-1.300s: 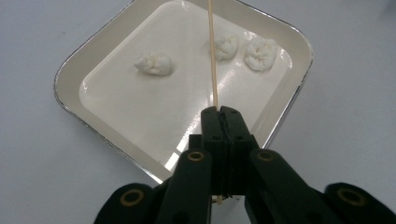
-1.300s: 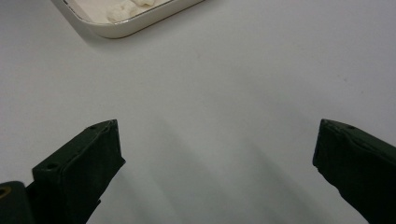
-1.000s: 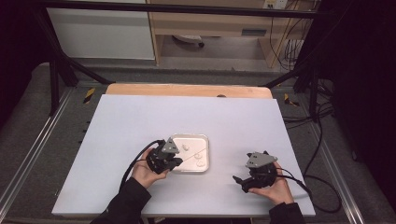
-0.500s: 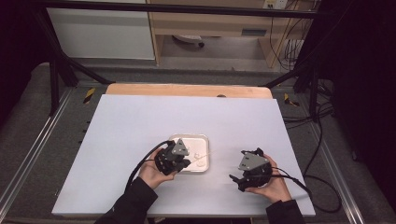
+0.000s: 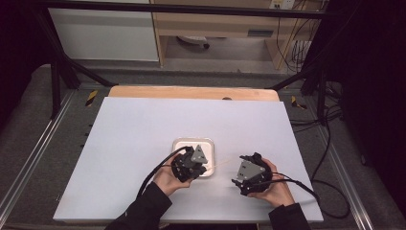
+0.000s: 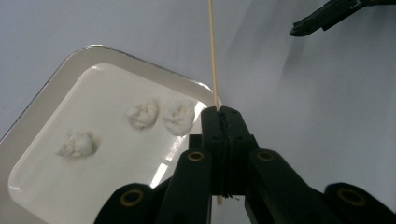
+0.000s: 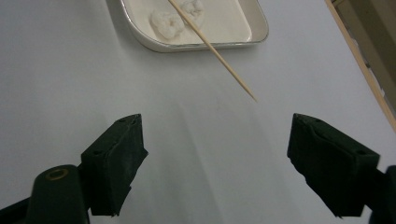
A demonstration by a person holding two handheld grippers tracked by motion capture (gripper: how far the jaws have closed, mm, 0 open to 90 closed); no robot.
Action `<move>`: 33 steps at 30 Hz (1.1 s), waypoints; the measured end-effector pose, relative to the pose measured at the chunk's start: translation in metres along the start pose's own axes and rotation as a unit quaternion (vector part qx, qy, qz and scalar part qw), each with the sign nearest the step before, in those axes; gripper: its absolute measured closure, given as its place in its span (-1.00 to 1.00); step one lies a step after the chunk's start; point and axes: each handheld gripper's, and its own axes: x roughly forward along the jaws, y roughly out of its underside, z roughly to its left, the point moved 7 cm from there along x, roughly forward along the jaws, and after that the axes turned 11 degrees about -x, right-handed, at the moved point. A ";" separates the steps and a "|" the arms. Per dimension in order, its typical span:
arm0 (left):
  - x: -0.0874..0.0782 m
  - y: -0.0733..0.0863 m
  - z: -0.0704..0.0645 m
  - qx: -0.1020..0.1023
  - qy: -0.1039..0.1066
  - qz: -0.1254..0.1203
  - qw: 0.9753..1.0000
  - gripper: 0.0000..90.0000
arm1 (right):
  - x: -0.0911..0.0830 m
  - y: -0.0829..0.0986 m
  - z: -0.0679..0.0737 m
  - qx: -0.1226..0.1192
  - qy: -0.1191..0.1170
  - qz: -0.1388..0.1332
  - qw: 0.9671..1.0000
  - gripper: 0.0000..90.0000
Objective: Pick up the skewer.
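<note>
A pale lavender-white, unpatterned top is seen on the table (image 5: 143, 143), with a strip of light wood along its far edge, and a glossy cream-white tray (image 6: 56, 186) with a thin silvery rim is seen near the near edge. Three chalky white lumps (image 6: 147, 114) are shown in the tray, and a pale tan skewer (image 6: 212, 56) is seen clamped in the matt black left gripper (image 6: 223, 116). The right gripper (image 7: 215, 144) is likewise shown in matt black with a brass-coloured rivet, and a grey three-cornered plate is carried on top of each gripper.
</note>
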 end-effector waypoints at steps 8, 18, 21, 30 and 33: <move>0.009 -0.009 -0.011 0.015 0.003 0.009 1.000 0.98 | 0.003 -0.004 0.000 -0.044 0.004 0.001 0.999 -0.38; 0.017 -0.016 -0.017 0.020 0.009 0.018 1.000 0.98 | 0.005 -0.005 0.001 -0.107 0.011 -0.005 0.994 -0.10; 0.019 -0.019 -0.019 0.019 0.011 0.019 1.000 0.98 | 0.005 -0.005 0.002 -0.133 0.010 -0.004 0.991 0.02; 0.022 -0.025 -0.026 0.032 0.018 0.028 0.999 0.98 | 0.007 -0.006 0.003 -0.188 0.009 0.010 0.982 0.29; 0.021 -0.026 -0.027 0.037 0.018 0.030 0.999 0.98 | 0.008 -0.007 0.005 -0.195 0.006 0.008 0.981 0.35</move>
